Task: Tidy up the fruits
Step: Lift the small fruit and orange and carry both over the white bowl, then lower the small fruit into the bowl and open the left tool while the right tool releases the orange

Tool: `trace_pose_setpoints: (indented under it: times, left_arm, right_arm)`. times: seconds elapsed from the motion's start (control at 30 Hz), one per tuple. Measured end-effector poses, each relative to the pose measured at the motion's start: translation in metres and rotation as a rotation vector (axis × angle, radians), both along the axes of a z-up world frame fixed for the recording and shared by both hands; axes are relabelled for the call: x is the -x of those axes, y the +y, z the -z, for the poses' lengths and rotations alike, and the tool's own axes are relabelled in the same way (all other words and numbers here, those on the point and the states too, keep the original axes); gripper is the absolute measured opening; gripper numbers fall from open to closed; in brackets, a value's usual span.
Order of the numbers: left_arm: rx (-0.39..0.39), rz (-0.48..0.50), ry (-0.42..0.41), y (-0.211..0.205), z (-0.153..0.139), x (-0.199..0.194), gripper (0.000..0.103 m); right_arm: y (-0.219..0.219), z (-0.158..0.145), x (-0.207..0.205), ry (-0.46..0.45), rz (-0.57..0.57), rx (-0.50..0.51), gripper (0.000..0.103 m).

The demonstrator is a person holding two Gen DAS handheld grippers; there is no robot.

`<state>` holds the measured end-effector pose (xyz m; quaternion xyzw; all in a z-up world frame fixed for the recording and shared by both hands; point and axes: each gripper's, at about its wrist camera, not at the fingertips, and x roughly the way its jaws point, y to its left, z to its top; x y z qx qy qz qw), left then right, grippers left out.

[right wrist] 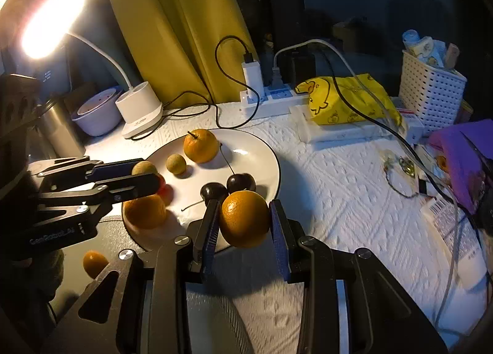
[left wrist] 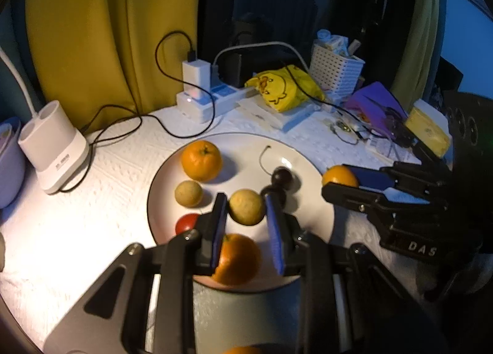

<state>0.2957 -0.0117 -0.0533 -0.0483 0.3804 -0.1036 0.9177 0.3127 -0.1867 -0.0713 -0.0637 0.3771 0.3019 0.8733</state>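
orange (right wrist: 244, 218) betw right gripper (right wrist: 245, 230) fingers, by plate (right wrist: 271, 150)

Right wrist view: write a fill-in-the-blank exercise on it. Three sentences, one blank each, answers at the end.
1. The fruit between the fingers of the right gripper is an ___.
2. ___ dark cherries lie on the white plate.
3. The curtain behind the table is ___.
Missing words: orange; two; yellow.
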Motion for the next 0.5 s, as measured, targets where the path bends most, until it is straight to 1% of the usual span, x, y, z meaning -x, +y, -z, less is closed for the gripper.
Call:
trace_pose_setpoints:
  times: [0.3,0.4,0.5]
  left_arm:
    - [0.013,0.009,0.027,0.012,0.009,-0.024,0.027]
    - [0.018,0.005,0.041,0.013,0.012,-0.028,0.028]
    - [0.029,0.004,0.034,0.014,0.01,-0.025,0.028]
  right_arm:
    - [0.013,0.012,-0.017,0.011,-0.004,0.014,0.035]
    - [0.015,0.013,-0.021,0.01,0.005,0.021,0.035]
    - [0.016,0.012,-0.022,0.006,0.012,0.025,0.035]
